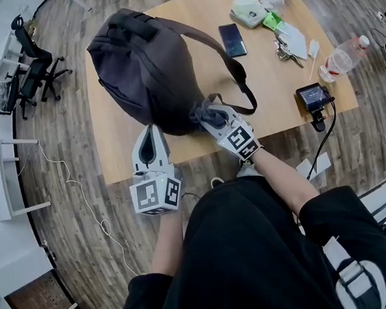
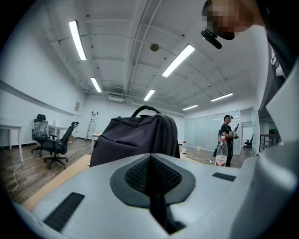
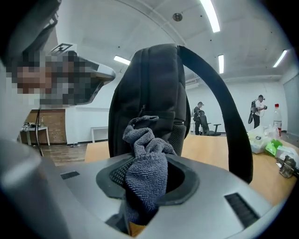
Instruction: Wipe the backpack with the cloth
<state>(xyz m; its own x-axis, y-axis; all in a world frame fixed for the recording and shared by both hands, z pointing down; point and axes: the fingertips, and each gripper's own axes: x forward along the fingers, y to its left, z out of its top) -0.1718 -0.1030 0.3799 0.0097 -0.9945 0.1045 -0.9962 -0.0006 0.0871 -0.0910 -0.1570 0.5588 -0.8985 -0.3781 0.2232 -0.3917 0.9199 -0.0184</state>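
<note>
Legible text: none found.
Marker cubes (image 1: 157, 193) bear square coded patterns, no characters — the red bottle label (image 1: 329, 71) and device screen (image 1: 311, 95) are too small to read.

Open office here: swivel chairs (image 2: 57, 142) along the wall, strip lights (image 2: 179, 59) overhead, glass partitions (image 2: 201, 133) beyond the wooden desk (image 1: 267, 82).

The dark fabric backpack (image 1: 147, 70) stood on the left half of the light wooden tabletop (image 1: 276, 101). At its near end was the grey terry cloth (image 1: 199, 108), in the right tool (image 1: 206, 114). The left tool (image 1: 152, 135) was just left of that, over the tabletop's near edge. A black slab phone (image 1: 232, 39) lay right of the backpack, a clear plastic bottle (image 1: 343, 58) at the right edge, and black office chairs (image 1: 35, 67) stood on the floor far left.
</note>
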